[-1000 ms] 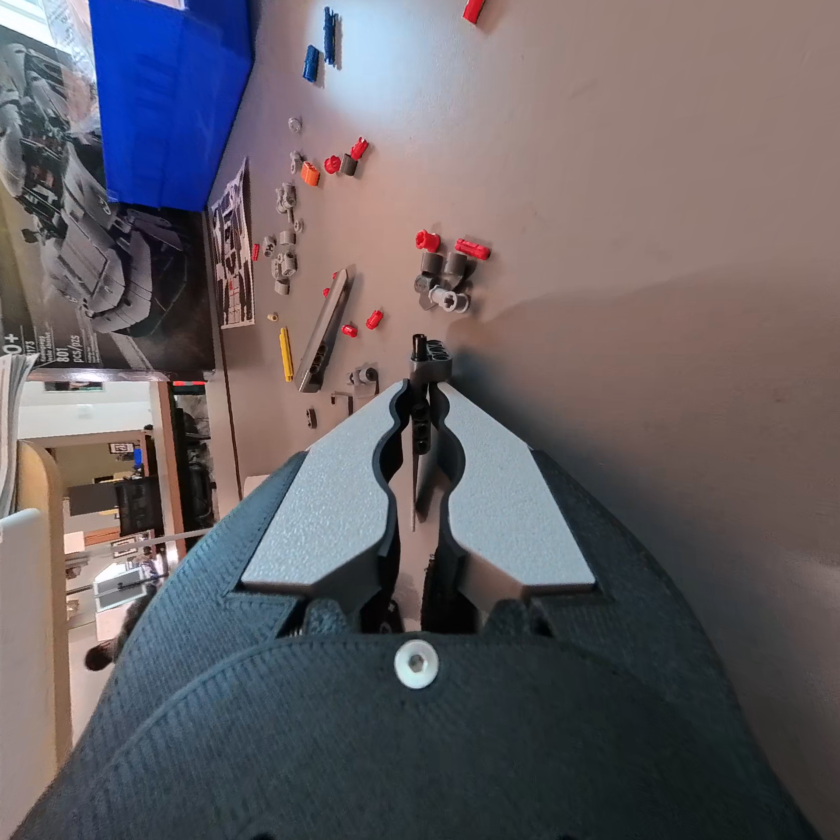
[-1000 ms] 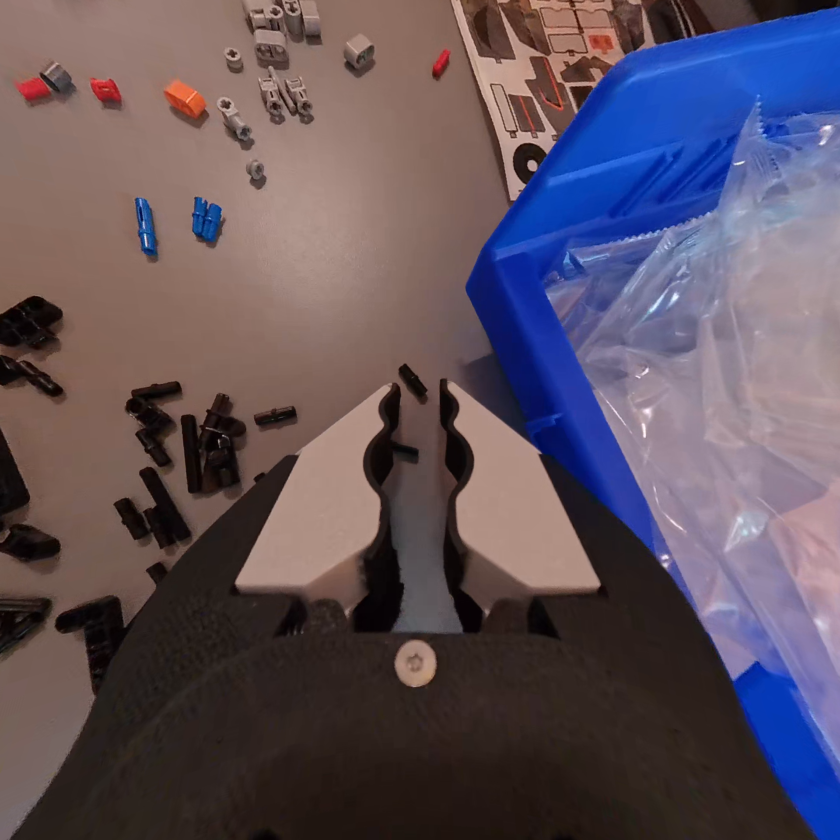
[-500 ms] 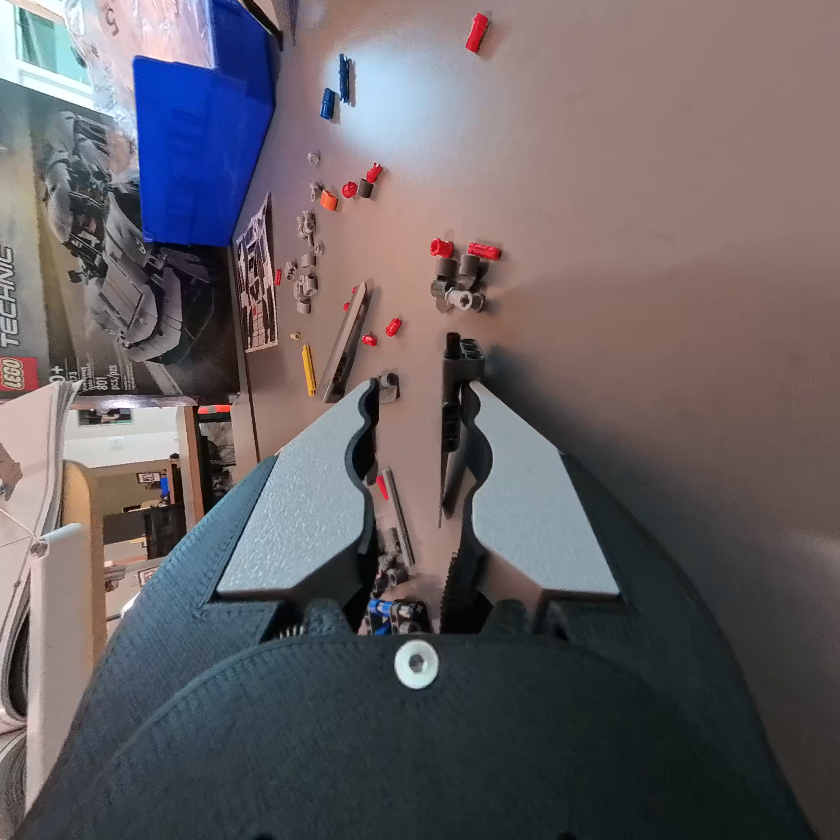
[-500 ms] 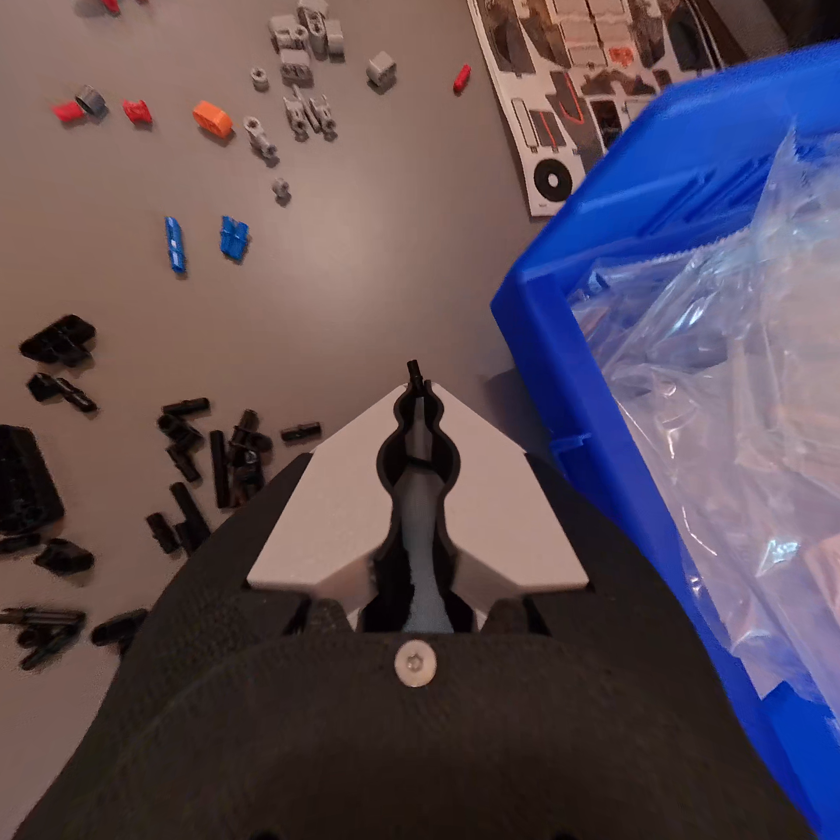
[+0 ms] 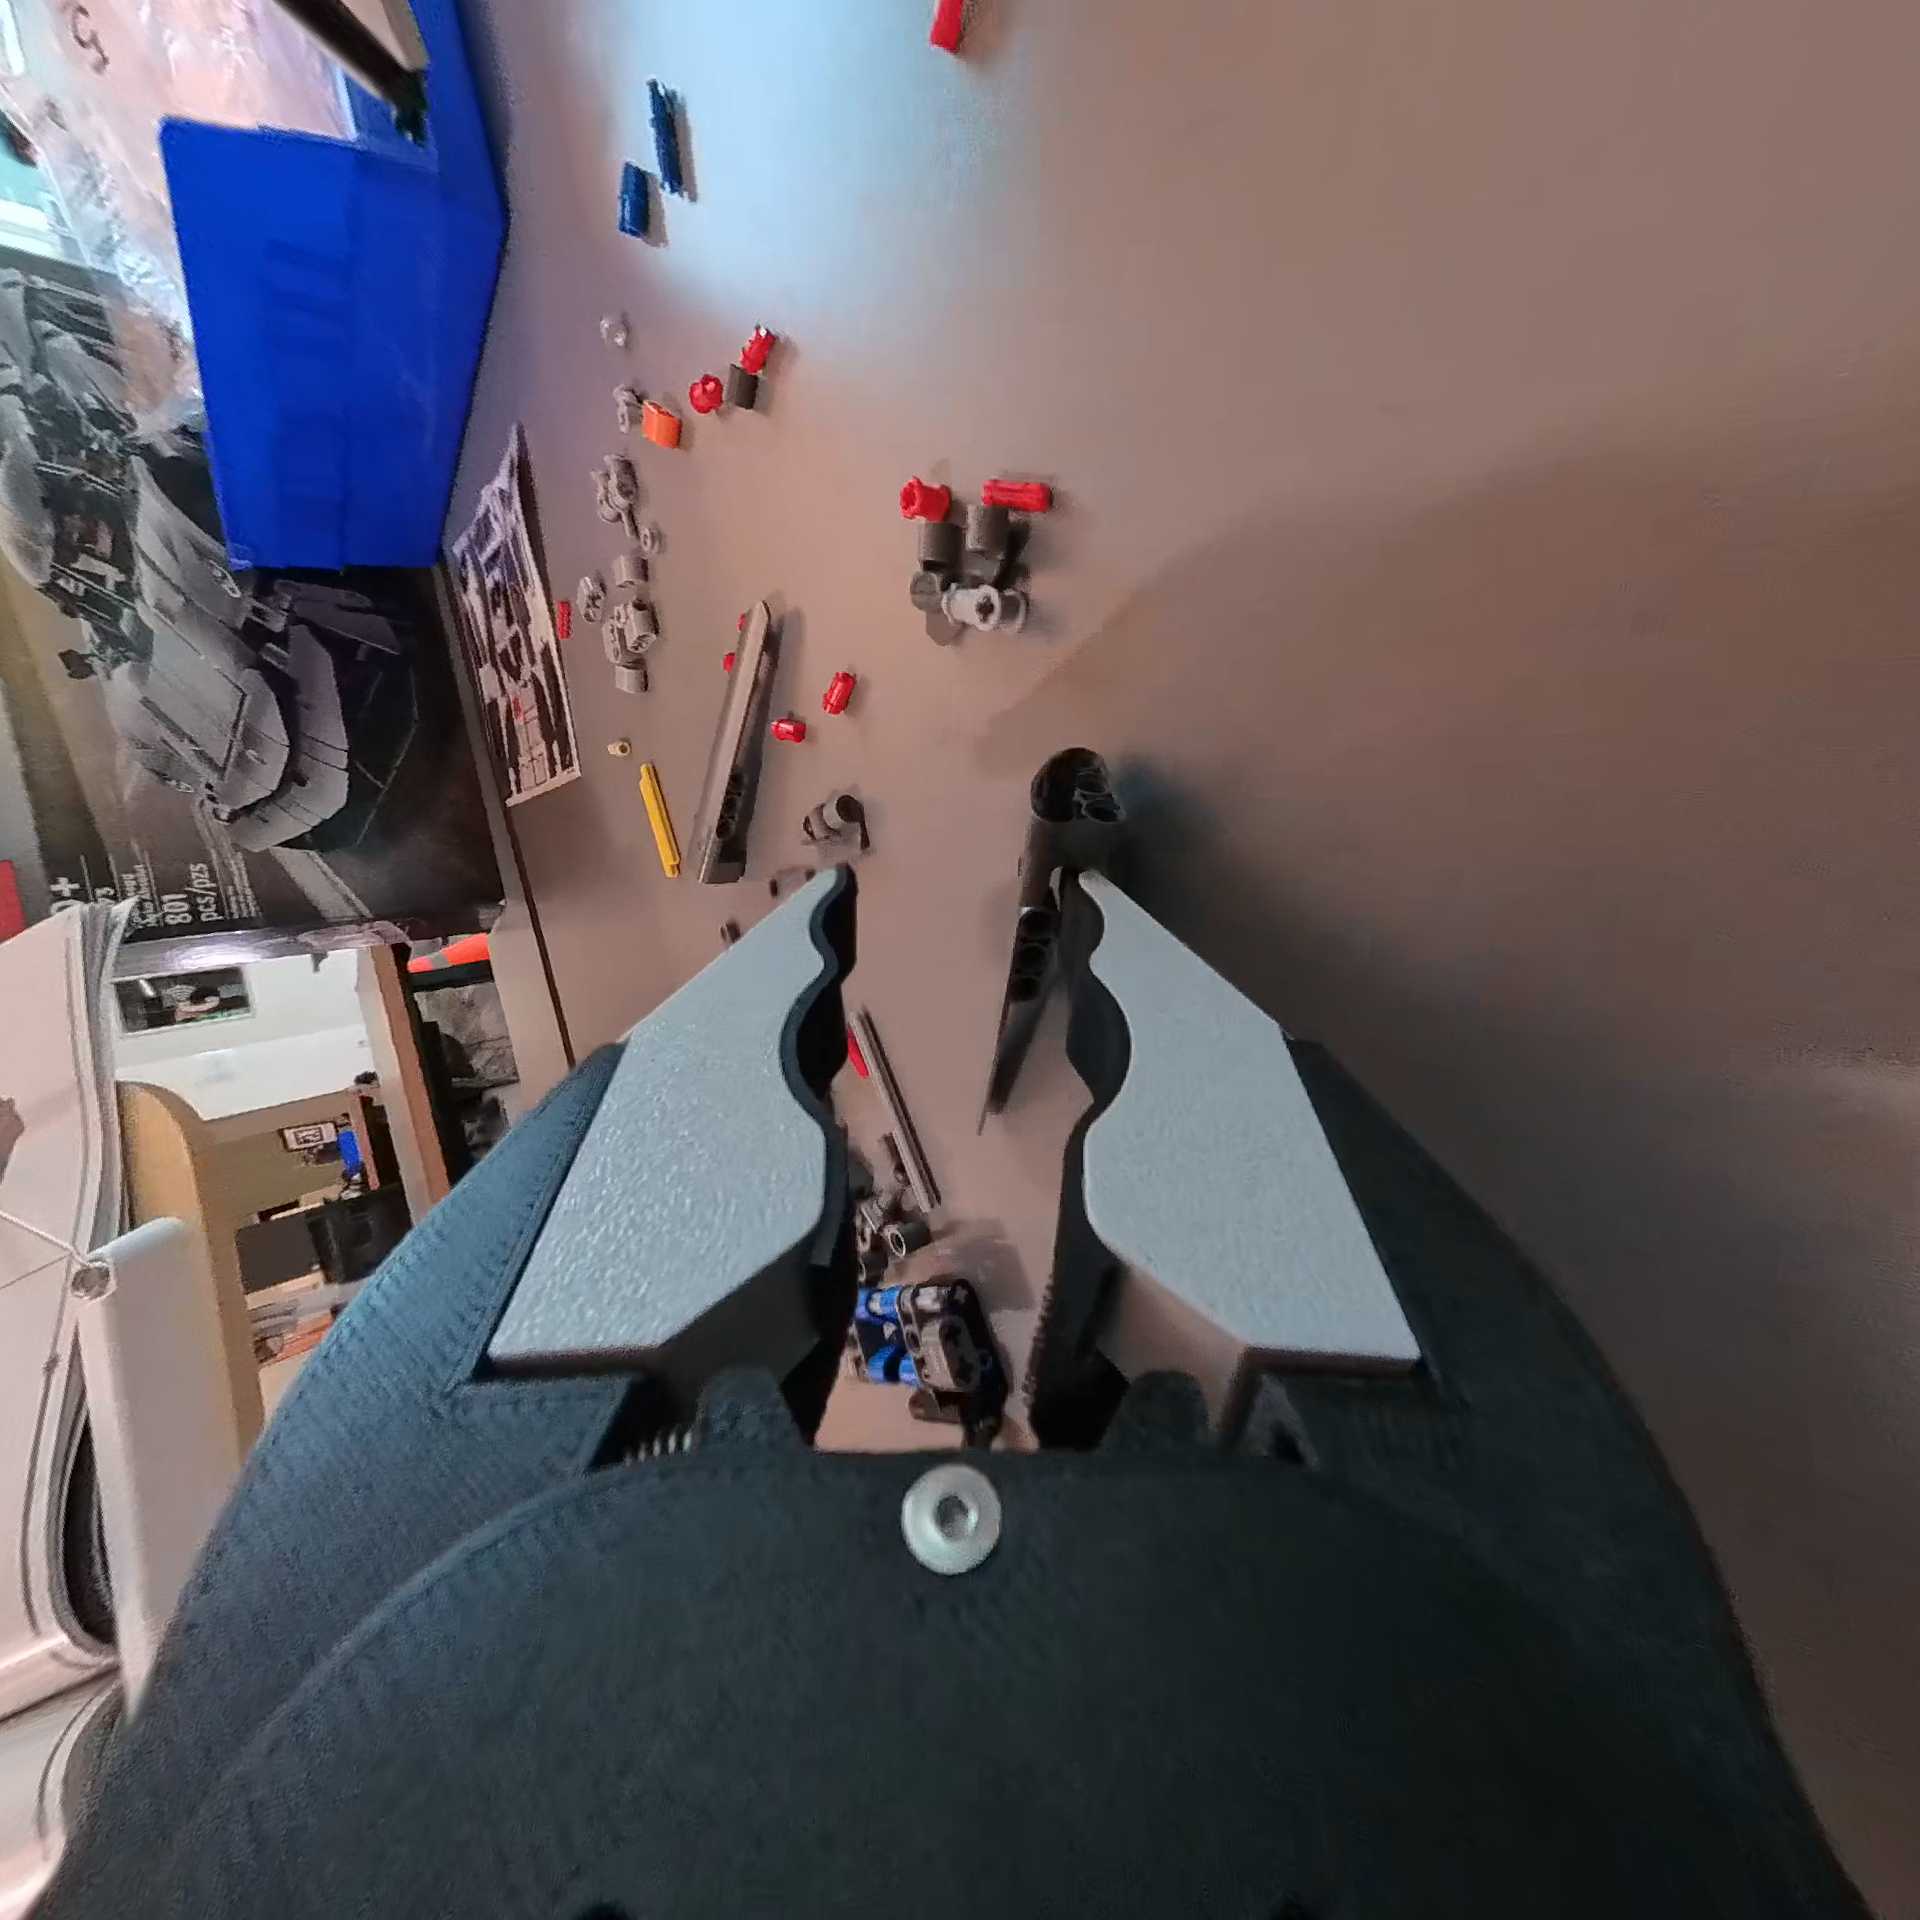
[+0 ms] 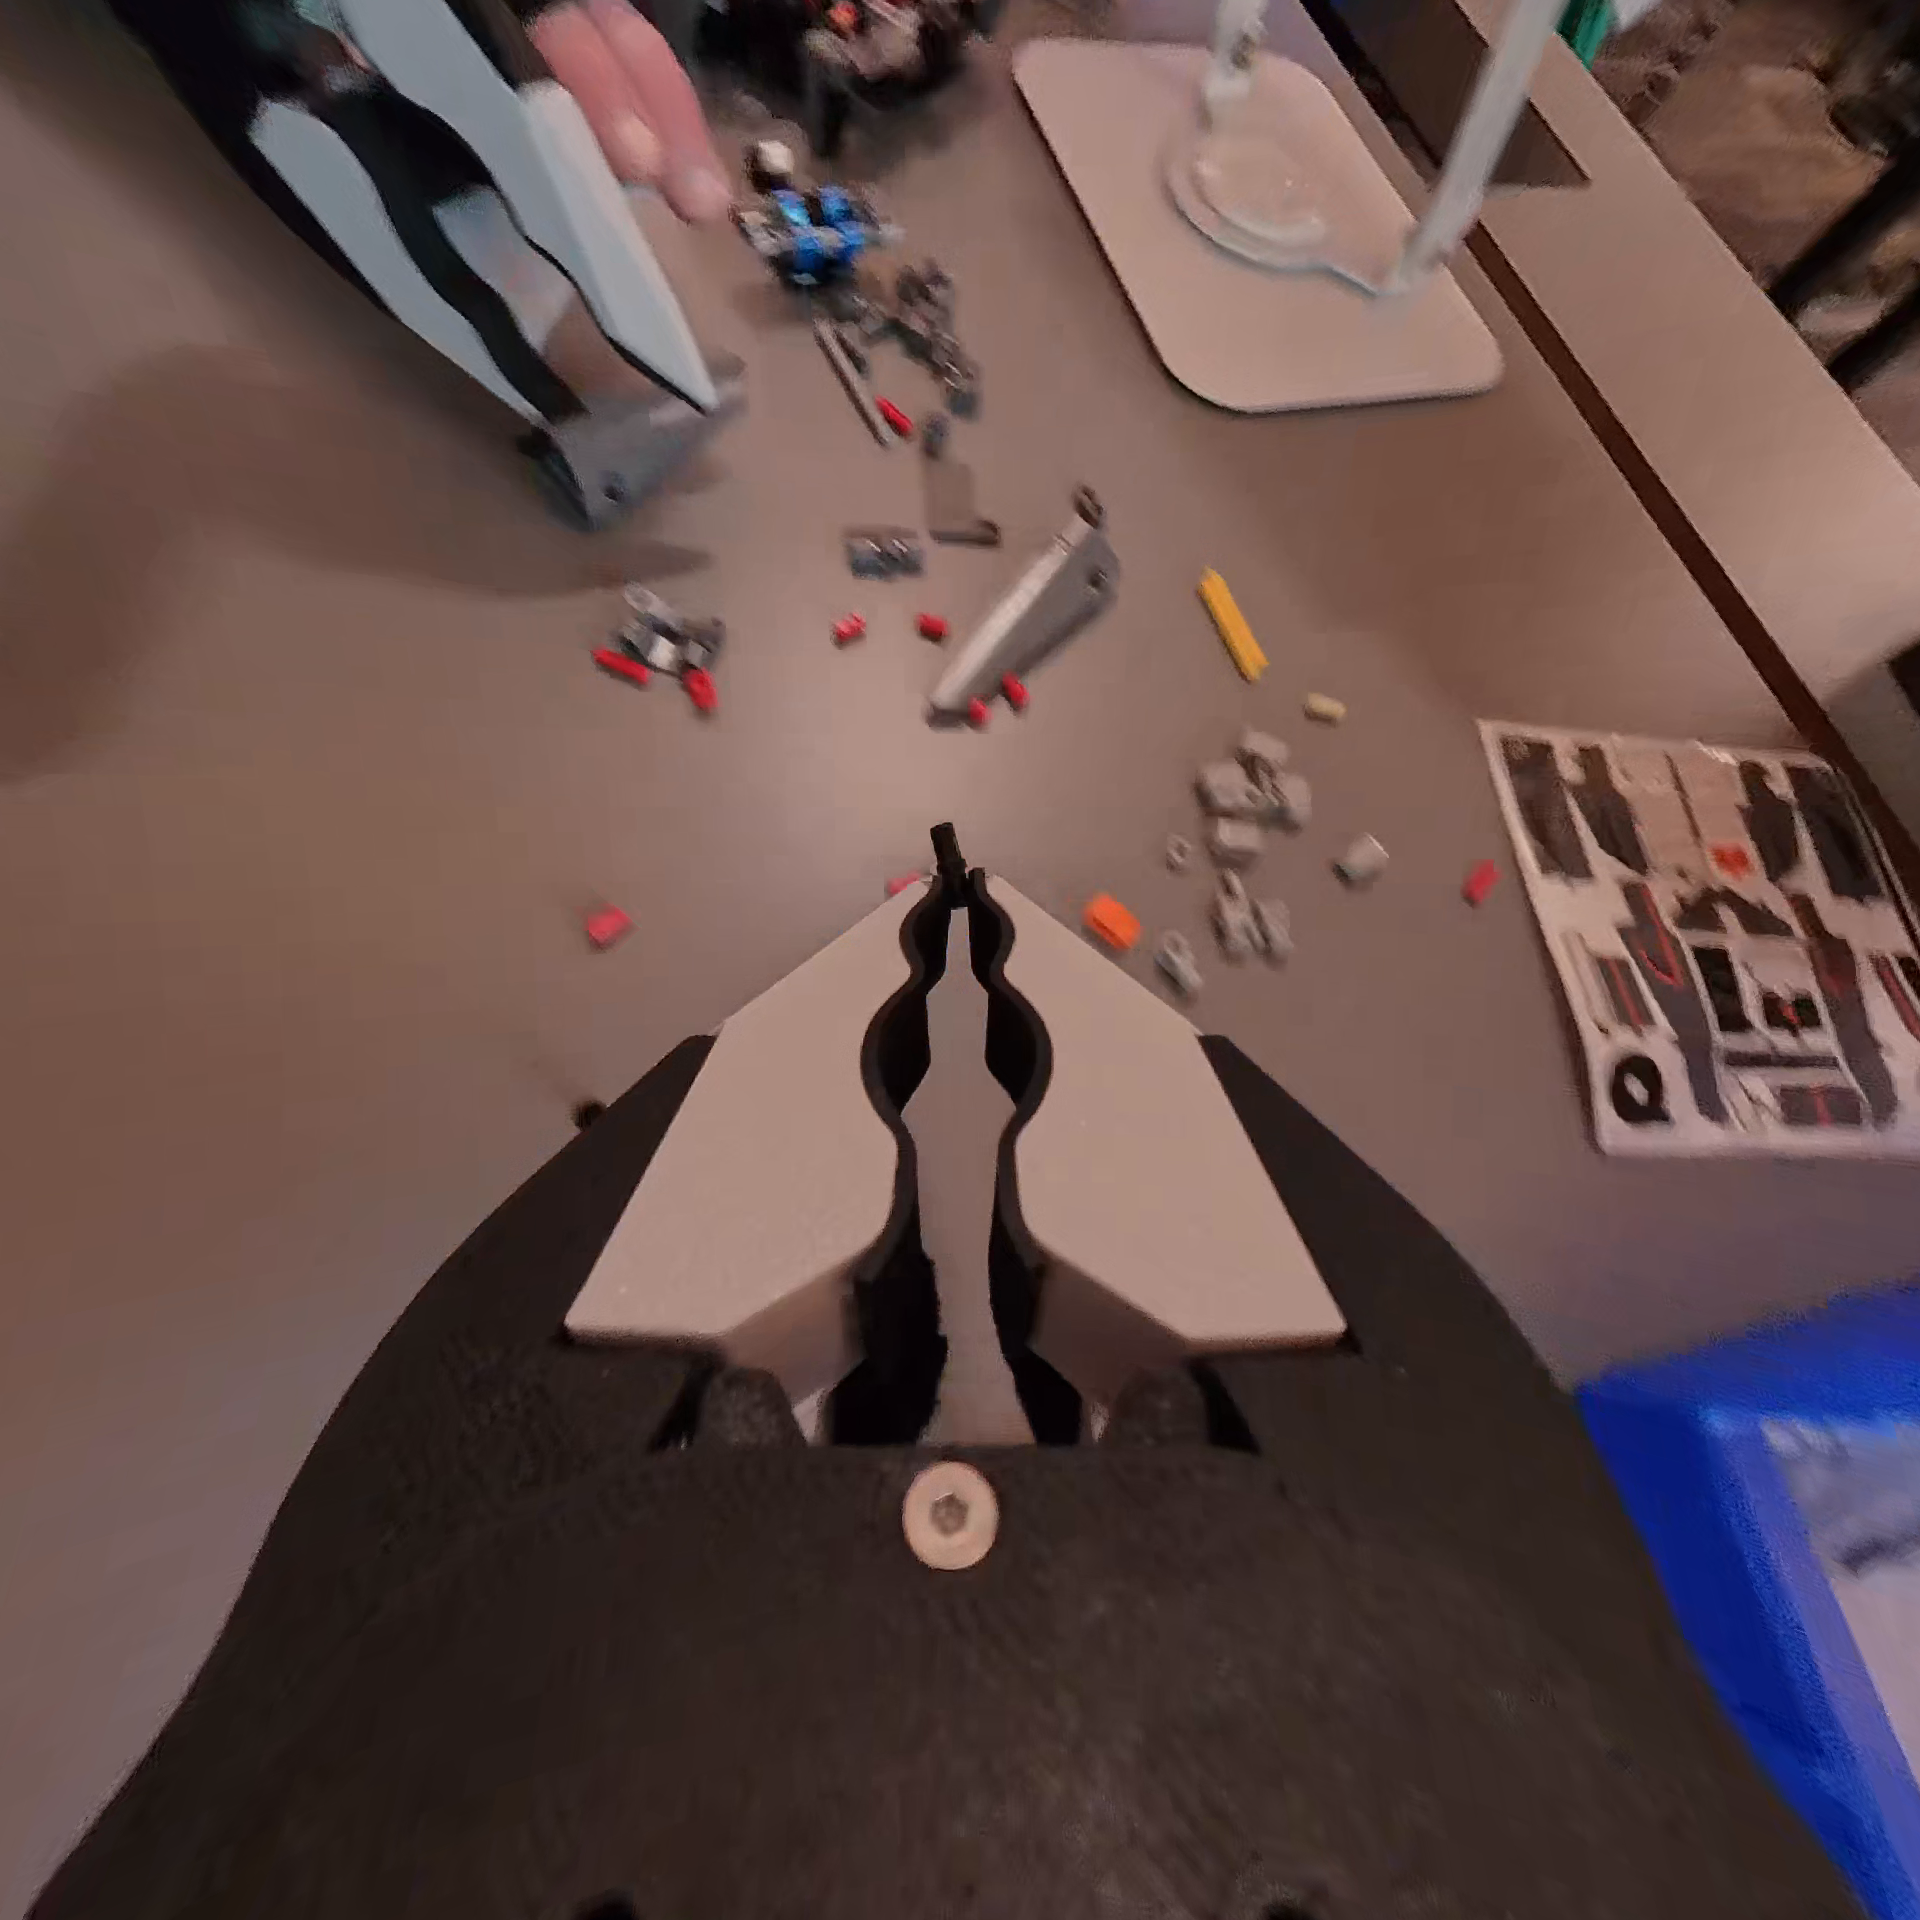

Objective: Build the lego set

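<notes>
My left gripper [image 5: 964, 878] is open, turned sideways just above the brown table. A dark grey lego panel piece [image 5: 1070, 821] lies on the table against its right finger, not clamped. A small blue-and-black sub-assembly [image 5: 920, 1340] lies between the fingers near the palm. My right gripper [image 6: 961, 888] is shut on a small black pin [image 6: 948, 844] that sticks out of its tips, held above the table. In the right wrist view the left gripper [image 6: 582, 312] is at the upper left with the grey piece [image 6: 634, 457] at its tip.
A blue bin [image 6: 1766, 1558] is at the right gripper's lower right. A sticker sheet [image 6: 1714, 935], a long grey panel [image 6: 1029, 613], a yellow axle [image 6: 1231, 639], red pins and grey connectors are scattered around. A lamp base [image 6: 1247, 260] stands at the back. The set's box [image 5: 208, 623] stands beside the bin. The grippers' ends are close to 20 centimetres from one another. From either gripper's tips it is about 20 centimetres to the yellow axle [image 6: 1231, 639]. It turns up in the left wrist view [image 5: 655, 799] as well.
My left gripper has opened and let go of the grey panel piece. My right gripper has shut on the black pin beside the bin, lifted it and swung toward the middle of the table.
</notes>
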Demonstrator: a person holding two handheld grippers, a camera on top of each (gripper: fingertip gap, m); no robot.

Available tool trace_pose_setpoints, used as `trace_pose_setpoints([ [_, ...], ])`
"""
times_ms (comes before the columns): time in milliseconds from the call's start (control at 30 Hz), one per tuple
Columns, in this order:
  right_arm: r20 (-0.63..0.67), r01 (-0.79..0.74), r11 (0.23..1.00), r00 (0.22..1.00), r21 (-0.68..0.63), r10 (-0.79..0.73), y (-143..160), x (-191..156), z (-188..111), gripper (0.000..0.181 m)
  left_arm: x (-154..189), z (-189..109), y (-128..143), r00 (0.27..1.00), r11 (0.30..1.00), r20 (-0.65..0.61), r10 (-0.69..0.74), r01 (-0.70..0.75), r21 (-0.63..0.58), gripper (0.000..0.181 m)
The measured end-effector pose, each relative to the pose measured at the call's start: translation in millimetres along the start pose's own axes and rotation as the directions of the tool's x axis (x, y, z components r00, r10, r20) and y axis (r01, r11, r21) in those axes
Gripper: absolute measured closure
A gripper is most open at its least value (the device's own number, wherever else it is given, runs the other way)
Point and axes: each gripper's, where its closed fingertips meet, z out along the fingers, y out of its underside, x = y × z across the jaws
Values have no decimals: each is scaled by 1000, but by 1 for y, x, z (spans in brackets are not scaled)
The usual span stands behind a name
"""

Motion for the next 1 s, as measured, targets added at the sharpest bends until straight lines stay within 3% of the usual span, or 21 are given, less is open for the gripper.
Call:
trace_pose_setpoints([
  [300,137,53,998,989,34,-57,-43,-51,45,180,8,-23,19,996,995,-81,25,-33,-96,127],
  [433,223,11,996,974,87,-31,-66,-68,57,181,-14,-36,13,1000,999,17,10,-9,-47,130],
  [567,334,-88,986,942,140,37,-88,-80,67,180,-39,-48,-19,979,995,202,5,-25,97,144],
  [767,435,-175,975,895,136,100,-97,-88,75,180,-53,-56,-45,902,976,419,107,-177,131,156],
  [1000,462,-191,974,879,120,115,-95,-93,77,180,-46,-48,-53,896,968,419,151,-219,120,167],
])
